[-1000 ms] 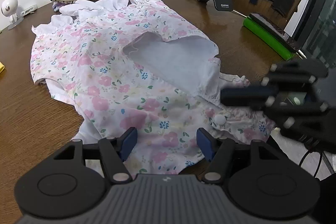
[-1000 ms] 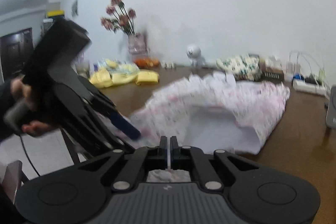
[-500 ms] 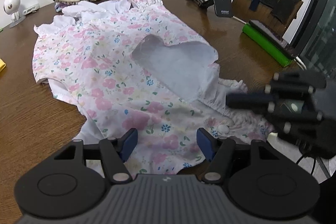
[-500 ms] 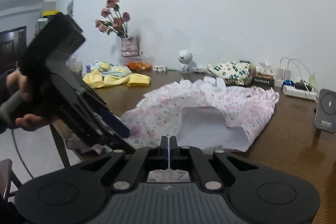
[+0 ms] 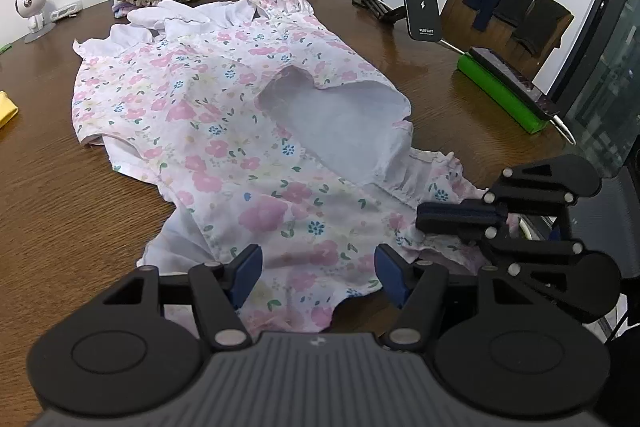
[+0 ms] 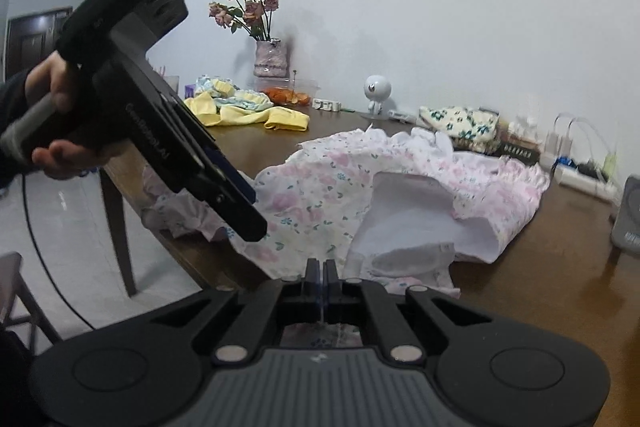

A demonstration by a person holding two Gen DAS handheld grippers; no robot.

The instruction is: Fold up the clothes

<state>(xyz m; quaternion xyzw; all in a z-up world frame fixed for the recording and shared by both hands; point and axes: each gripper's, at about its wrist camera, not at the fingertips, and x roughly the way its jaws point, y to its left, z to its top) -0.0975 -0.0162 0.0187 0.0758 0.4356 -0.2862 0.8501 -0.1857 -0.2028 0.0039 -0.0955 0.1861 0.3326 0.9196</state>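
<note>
1. Garment placement: a white cotton child's dress printed with pink and blue flowers (image 5: 224, 131) lies spread on the brown wooden table (image 5: 60, 211), its near hem drooping over the table edge, probably so it can be flattened before folding.
2. The left gripper (image 5: 318, 269), black with blue pads, hovers over that near hem with jaws spread and nothing between them, apparently lined up to take a hold.
3. The right gripper (image 6: 321, 273) has its jaws pressed together on a frilled edge of the dress, likely to keep that side taut.
4. Containers: a clear glass vase (image 6: 271, 59) by the wall holds faded pink roses (image 6: 244, 1); a clear bowl (image 6: 289, 91) beside it holds something orange, too blurred to name.
</note>
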